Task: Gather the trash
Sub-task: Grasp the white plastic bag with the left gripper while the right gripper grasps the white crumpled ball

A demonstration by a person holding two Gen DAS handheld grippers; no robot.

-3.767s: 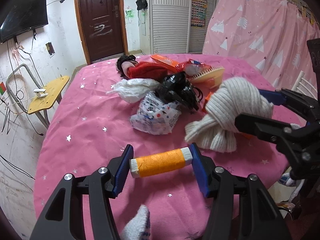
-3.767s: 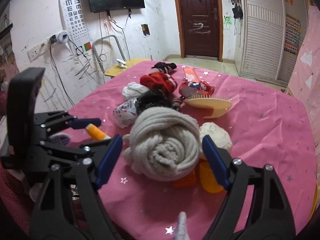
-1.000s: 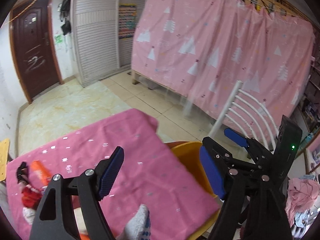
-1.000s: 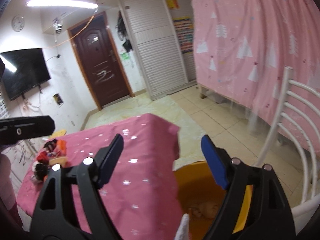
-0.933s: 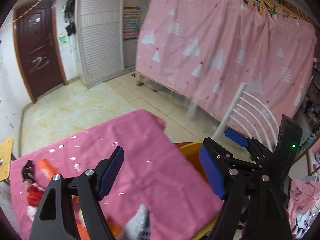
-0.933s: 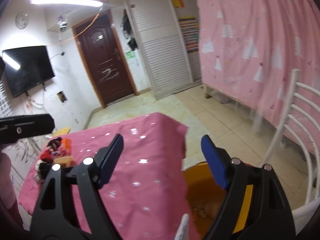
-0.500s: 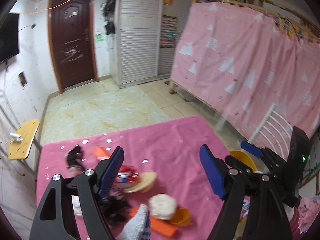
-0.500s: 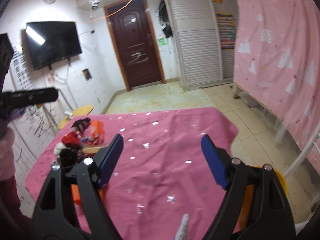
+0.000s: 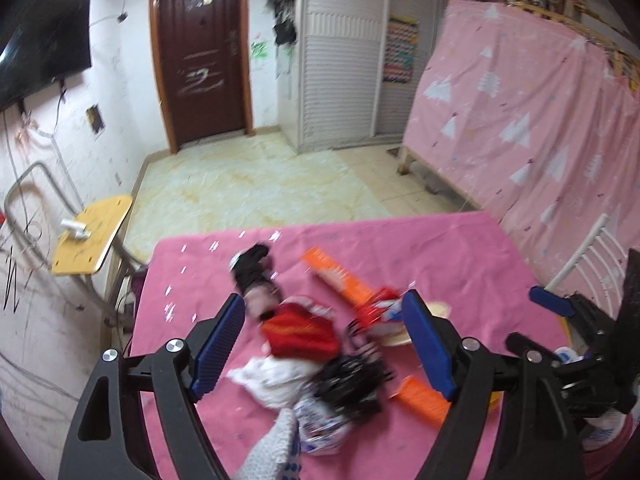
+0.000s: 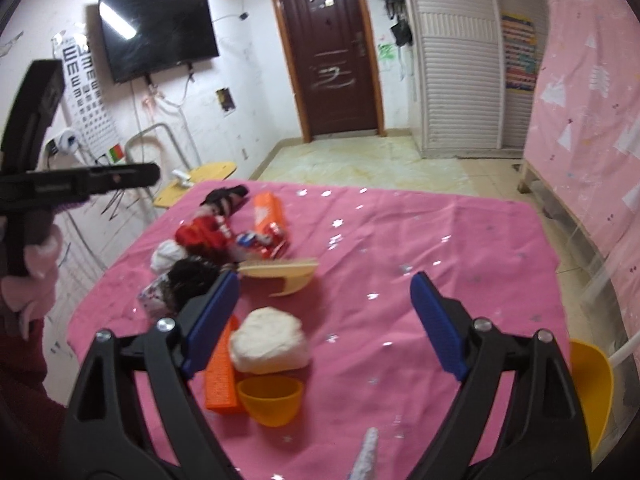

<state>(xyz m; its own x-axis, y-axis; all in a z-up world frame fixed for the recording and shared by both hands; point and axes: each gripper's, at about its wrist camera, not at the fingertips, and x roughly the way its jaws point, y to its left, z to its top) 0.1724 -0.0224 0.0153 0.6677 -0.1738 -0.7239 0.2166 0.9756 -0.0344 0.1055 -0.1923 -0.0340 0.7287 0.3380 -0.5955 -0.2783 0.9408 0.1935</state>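
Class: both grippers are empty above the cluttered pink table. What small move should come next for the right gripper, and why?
Probably lower the right gripper onto the white lump. Its jaws are opening with nothing between them, and the lump lies nearest, just below the left finger, beside the small orange cup.

You can read little here. Eye chart [image 10: 85, 92] on wall left of TV [image 10: 158, 22] — rows of "E" shapes in several turns, shrinking downward. Door [image 10: 332, 52] bears white scrawl, no letters legible. Colourful poster [image 10: 518, 56] on slatted wardrobe — grid of small cells, too small to read. Orange box [image 10: 269, 212] on desk [image 10: 440, 240] carries pale print, blurred. Red wrapper [image 10: 264, 240] print also blurred.
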